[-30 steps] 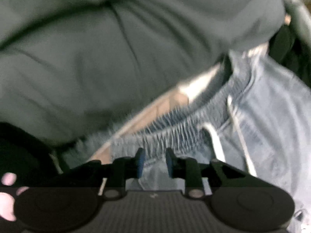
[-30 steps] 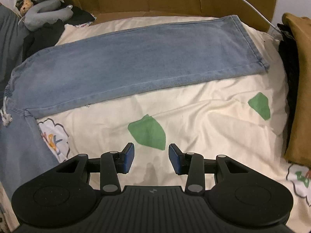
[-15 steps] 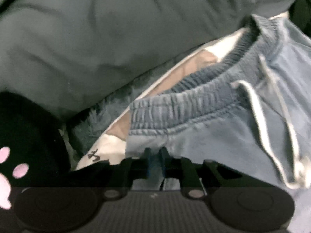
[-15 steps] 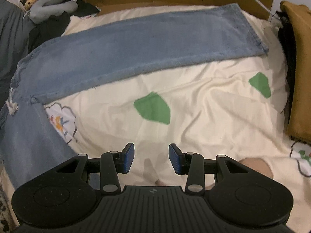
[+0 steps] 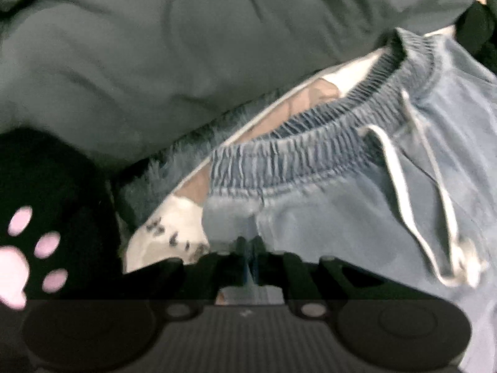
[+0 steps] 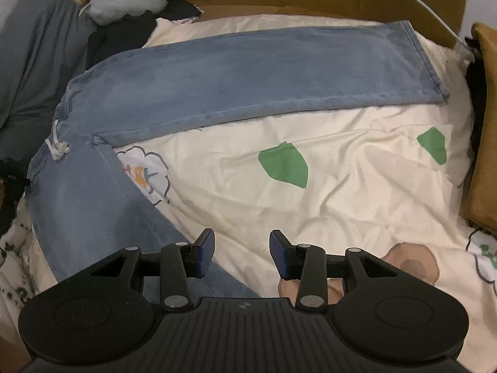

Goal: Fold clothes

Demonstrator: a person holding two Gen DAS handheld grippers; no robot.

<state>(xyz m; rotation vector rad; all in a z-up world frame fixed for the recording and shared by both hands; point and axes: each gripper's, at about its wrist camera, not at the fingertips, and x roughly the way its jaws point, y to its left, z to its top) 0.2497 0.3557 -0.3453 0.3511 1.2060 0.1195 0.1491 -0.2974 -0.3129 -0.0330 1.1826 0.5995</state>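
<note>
The blue jeans lie spread on the printed bedsheet, apparently laid flat so the 2 legs can be brought together. The left gripper is pinched tight on the denim just below the elastic waistband, probably to lift that corner. The right gripper hangs half spread and empty over the near leg's edge. The far leg's long axis runs left to right, hem pointing right; the near leg angles toward the camera.
</note>
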